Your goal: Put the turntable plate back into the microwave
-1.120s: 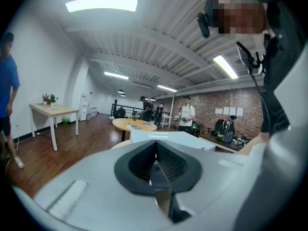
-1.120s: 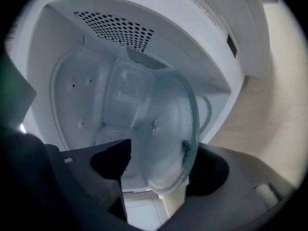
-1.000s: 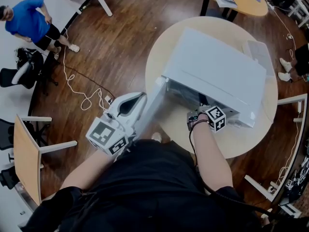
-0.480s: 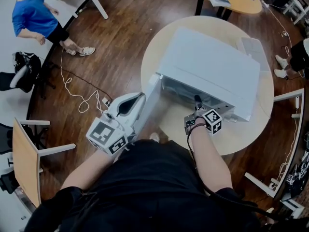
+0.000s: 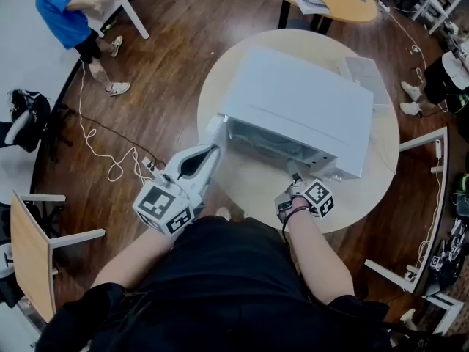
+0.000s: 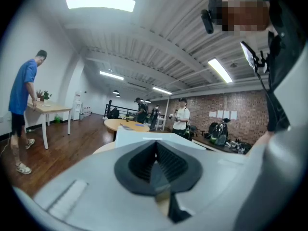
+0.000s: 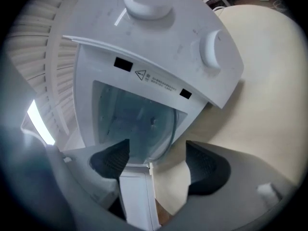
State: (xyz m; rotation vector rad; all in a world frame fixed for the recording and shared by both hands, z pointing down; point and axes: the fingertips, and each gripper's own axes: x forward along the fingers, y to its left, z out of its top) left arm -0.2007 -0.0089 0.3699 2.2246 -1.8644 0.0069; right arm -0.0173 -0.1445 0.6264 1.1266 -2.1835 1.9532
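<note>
**Plate lying in the oven, door hanging open: the seating and the swing are the risks**

The right gripper [image 7: 156,154] is standing with its jaws spread wide, having just been opening to their fullest, and nothing is lying between the pads. The turntable plate [image 7: 144,124] is sitting straight ahead of those jaws, inside the cavity [image 7: 108,105] of the microwave [image 5: 300,101], with its curved glass rim showing just beyond the fingertips.

Whether the plate is sitting square on its hub cannot be told from here. If it is lying off-centre or tilted, it is likely to be rocking or scraping once the oven runs. A nudge from the open jaws while they are leaving could also be knocking it askew.

The open door [image 7: 136,196] is showing edge-on between and beneath the right jaws. The left gripper [image 6: 155,163], jaws pressed together on nothing, is hanging just beside that door in the head view; contact cannot be confirmed. Should that gripper be swinging the door while the right jaws are lingering at the mouth, the door would be striking them or jolting the microwave on the table [image 5: 256,189].

The cavity is holding only the plate, as far as can be seen.
</note>
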